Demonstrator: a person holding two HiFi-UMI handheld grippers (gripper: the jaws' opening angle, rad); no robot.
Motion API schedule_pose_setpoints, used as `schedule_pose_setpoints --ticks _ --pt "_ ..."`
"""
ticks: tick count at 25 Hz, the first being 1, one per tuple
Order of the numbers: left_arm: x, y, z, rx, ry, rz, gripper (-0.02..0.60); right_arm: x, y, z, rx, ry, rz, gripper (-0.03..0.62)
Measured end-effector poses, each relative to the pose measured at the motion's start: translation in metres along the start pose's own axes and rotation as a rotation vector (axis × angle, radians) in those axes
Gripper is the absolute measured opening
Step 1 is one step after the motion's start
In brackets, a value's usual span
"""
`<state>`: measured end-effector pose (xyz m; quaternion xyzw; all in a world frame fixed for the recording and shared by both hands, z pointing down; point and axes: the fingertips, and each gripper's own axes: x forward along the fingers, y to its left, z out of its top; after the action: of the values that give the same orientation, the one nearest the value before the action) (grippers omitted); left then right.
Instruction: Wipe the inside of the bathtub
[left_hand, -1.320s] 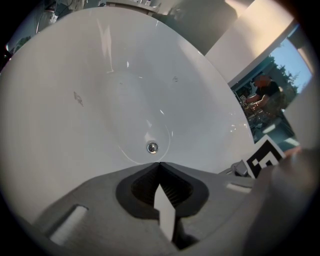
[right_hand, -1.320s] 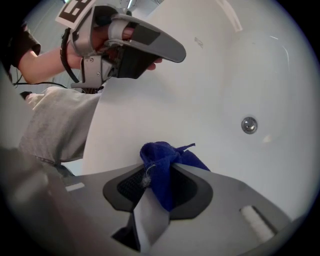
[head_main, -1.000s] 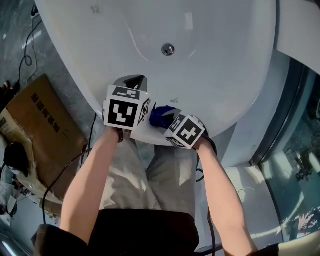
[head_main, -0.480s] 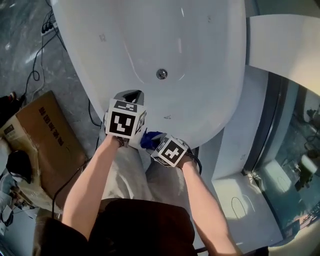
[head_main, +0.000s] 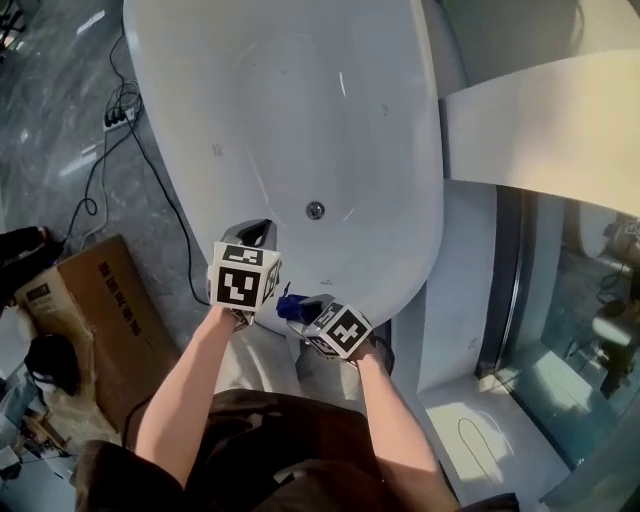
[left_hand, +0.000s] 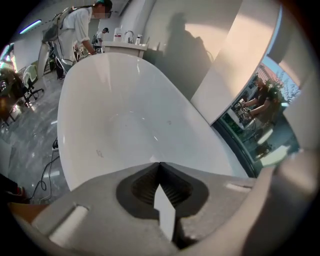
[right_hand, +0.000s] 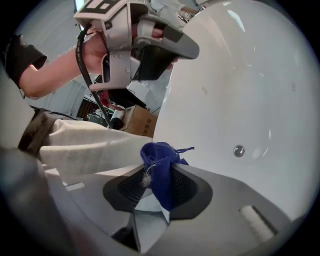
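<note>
A white oval bathtub fills the upper middle of the head view, with a round metal drain in its floor. My left gripper hangs over the tub's near rim, shut with nothing between its jaws; its own view looks down the length of the bathtub. Just to its right my right gripper is shut on a small blue cloth at the rim. In the right gripper view the blue cloth bunches up out of the jaws, with the drain beyond.
A cardboard box and black cables lie on the grey floor left of the tub. A white ledge and a glass wall stand to the right. A person stands beyond the tub's far end.
The head view has pulled back and turned, so more of the tub shows. Both grippers sit lower in the frame, still side by side at the near rim, the cloth still held.
</note>
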<state>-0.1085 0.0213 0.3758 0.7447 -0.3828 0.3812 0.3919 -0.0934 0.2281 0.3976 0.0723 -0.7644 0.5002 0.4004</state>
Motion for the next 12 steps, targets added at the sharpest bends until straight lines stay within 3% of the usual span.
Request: schedule_pose_setpoints --ticks 5,12 --pt "-0.033 -0.008 0.042 -0.003 -0.086 0.012 0.003 -0.049 -0.005 0.052 -0.029 -0.156 -0.104 0.124" --pt "-0.080 -0.027 0.109 0.050 -0.231 0.028 0.003 -0.128 -0.015 0.117 -0.058 -0.350 -0.257 0.124"
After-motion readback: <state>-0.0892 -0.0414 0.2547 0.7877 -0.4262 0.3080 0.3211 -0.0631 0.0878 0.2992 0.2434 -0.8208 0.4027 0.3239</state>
